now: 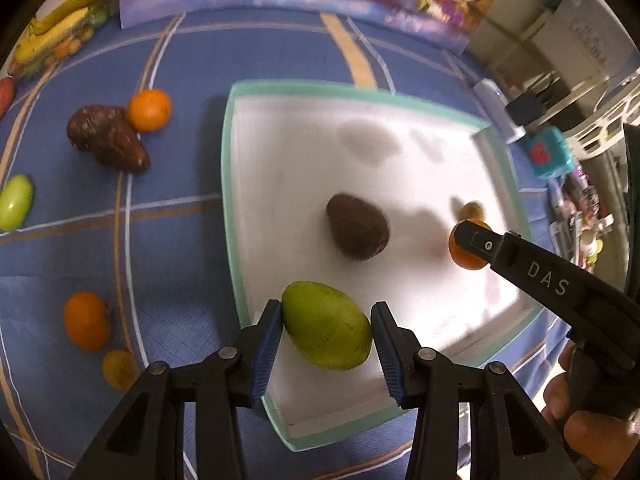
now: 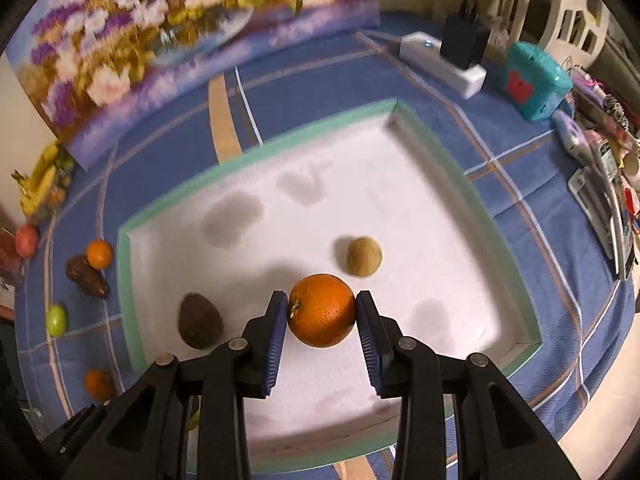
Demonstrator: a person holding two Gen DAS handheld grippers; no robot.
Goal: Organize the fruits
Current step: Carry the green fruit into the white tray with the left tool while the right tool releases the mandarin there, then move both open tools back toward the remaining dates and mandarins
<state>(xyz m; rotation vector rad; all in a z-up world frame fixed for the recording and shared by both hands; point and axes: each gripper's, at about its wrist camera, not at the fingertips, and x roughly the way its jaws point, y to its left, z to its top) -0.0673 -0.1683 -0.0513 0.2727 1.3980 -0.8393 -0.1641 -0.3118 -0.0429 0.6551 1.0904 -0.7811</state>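
Both tools clamped on fruit over the tray (image 1: pixel 230 184).
Left tool (image 1: pixel 326 326) grips green mango (image 1: pixel 326 326); right tool (image 2: pixel 322 312) grips orange (image 2: pixel 322 312); only right view shows kiwi (image 2: pixel 363 257) clearly.

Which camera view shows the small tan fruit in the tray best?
The right wrist view: the tan fruit lies whole and unobstructed. In the left wrist view it is far off and partly hidden behind the right hand-held gripper.

The painting (image 2: pixel 168 40) at the far side is blurred. The right gripper (image 1: pixel 472 240) hides much of its orange (image 1: pixel 466 258). Right-edge clutter (image 2: pixel 608 168) is too small to identify.
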